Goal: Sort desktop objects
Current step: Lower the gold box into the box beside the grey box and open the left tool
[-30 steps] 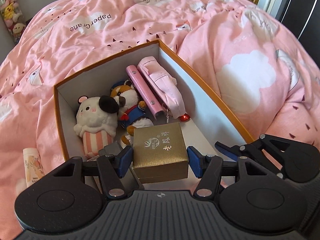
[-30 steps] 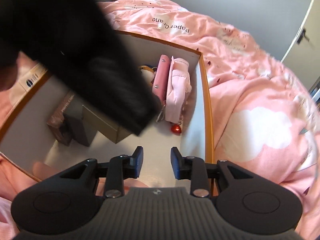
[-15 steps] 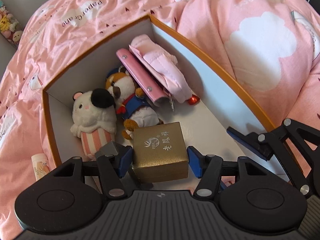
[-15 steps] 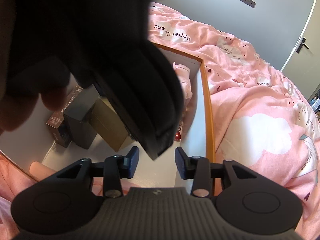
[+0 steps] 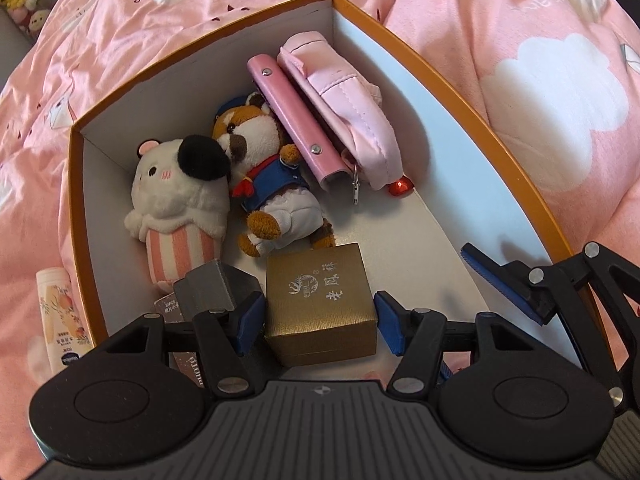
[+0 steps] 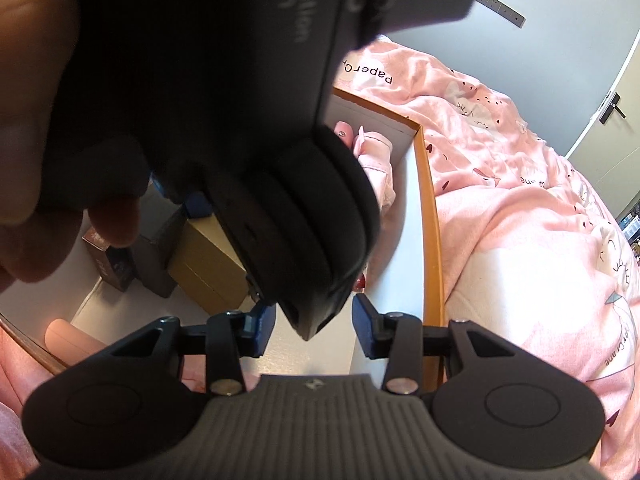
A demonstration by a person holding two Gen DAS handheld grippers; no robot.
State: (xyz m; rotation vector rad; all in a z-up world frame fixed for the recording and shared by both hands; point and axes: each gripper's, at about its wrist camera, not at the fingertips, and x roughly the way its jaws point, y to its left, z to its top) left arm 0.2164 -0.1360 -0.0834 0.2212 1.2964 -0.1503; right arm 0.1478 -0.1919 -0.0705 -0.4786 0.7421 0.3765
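Low in the middle of the left wrist view, the left gripper (image 5: 320,318) holds the gold gift box (image 5: 320,304) between its blue pads, both touching the box's sides, inside the orange-rimmed storage box (image 5: 516,160). Whether the gold box already rests on the white floor cannot be told. To its left sit a grey box (image 5: 212,286) and a dark printed carton beneath the gripper's left finger; above it lie a brown plush in blue (image 5: 272,184), a white plush with striped body (image 5: 180,204), a pink case (image 5: 296,120) and a pink pouch (image 5: 348,112).

At the right edge of that view the right gripper (image 5: 500,280) hangs over the box's near corner. In its own view its jaws are opening with nothing of the task between them; only the black body of the left tool looms just above the gap.

The risks, as I judge them: if the left pads let go while the box is off the floor, it could tip onto the brown plush or jam against the grey box. The two tools are crowded, so lifting the left one could knock the right. A tube (image 5: 60,316) lying outside on the pink quilt (image 5: 160,40), lower left, remains unsorted.
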